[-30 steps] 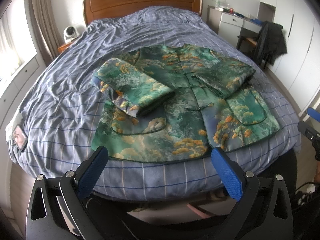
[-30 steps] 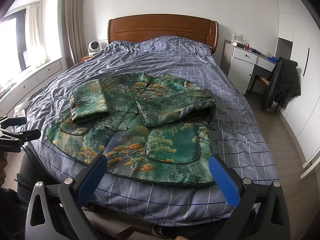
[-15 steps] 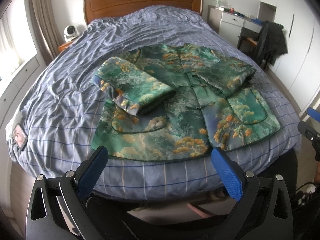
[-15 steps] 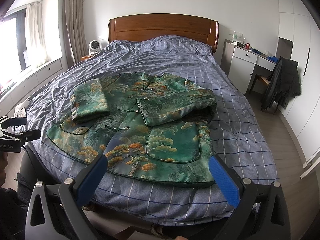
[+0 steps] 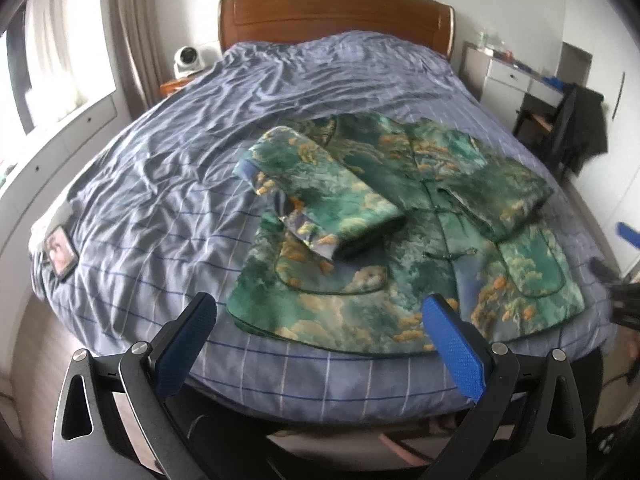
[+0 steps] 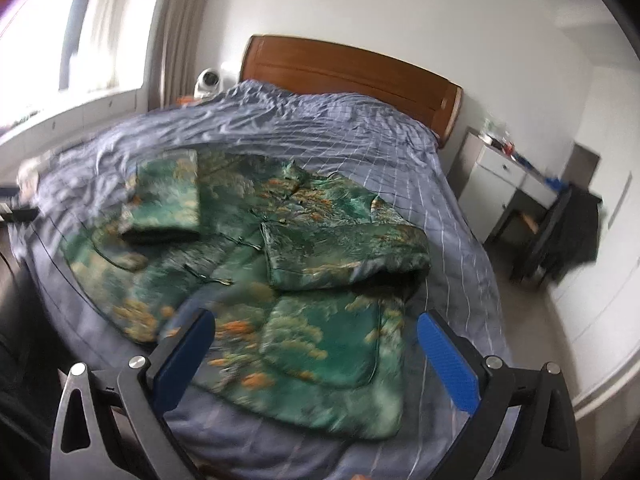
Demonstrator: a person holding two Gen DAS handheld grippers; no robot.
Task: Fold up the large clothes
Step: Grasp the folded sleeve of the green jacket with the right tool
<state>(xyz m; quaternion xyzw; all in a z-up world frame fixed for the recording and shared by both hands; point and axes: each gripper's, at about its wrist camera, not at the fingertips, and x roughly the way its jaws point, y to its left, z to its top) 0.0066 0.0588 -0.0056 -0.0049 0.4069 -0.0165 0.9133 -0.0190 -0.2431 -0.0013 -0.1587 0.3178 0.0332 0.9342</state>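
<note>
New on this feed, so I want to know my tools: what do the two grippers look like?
The left gripper and right gripper match: black metal linkage frames with triangular cut-outs and silver round pivot bolts, each carrying two flat, textured blue finger pads. No cables, markings or sleeves are visible.

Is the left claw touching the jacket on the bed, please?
Apart. The left wrist view shows the open left claw short of the jacket, with bedcover between.

Both grippers [image 5: 320, 344] [image 6: 316, 354] swung (views shifted).

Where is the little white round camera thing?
The white camera sits on the wooden nightstand at the bed's far left corner, beside the headboard and the curtain; both views show it.
</note>
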